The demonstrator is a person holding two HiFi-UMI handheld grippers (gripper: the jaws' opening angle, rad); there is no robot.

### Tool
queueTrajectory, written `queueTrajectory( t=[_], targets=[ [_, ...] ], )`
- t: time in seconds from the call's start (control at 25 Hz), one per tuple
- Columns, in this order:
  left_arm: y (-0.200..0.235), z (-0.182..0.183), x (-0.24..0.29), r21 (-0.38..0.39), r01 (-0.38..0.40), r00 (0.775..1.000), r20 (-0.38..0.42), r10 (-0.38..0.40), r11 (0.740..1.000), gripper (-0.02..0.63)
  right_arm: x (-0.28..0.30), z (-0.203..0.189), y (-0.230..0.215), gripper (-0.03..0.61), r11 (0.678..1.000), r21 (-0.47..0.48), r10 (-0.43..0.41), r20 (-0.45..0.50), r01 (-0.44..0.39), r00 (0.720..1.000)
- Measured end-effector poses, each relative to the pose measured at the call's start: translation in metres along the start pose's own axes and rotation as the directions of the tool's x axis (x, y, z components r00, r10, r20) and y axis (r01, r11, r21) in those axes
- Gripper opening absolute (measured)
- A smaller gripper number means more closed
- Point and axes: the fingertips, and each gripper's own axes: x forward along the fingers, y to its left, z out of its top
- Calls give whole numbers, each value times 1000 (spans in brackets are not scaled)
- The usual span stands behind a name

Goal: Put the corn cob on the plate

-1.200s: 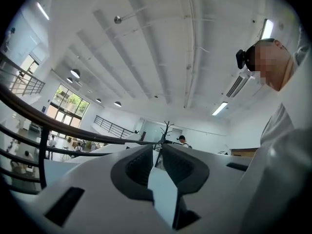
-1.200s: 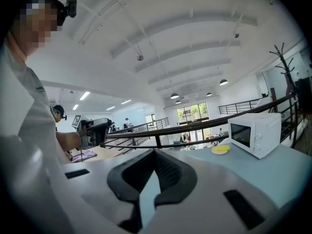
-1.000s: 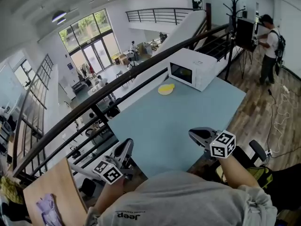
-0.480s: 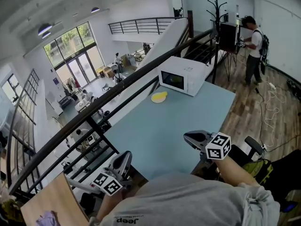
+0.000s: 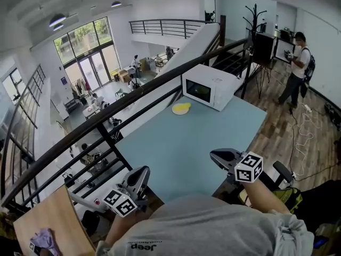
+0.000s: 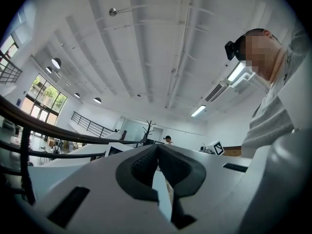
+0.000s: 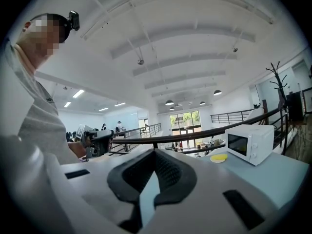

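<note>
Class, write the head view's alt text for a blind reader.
A person holds the left gripper and right gripper, empty jaws shut, by the near edge of a blue table. A white microwave and yellow plate sit at its far end.

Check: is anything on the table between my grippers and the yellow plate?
Nothing visible. Only bare table lies between the left gripper, the right gripper and the yellow plate; the microwave stands beside it, off the path.
</note>
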Motion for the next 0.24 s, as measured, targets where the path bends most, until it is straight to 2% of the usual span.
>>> queueTrajectory(
  t=[0.24],
  targets=[
    [4, -3, -3, -5, -4, 1000, 2, 4, 1000, 20, 5, -2, 3, 15, 1000, -4, 10, -4, -10, 1000]
  ],
)
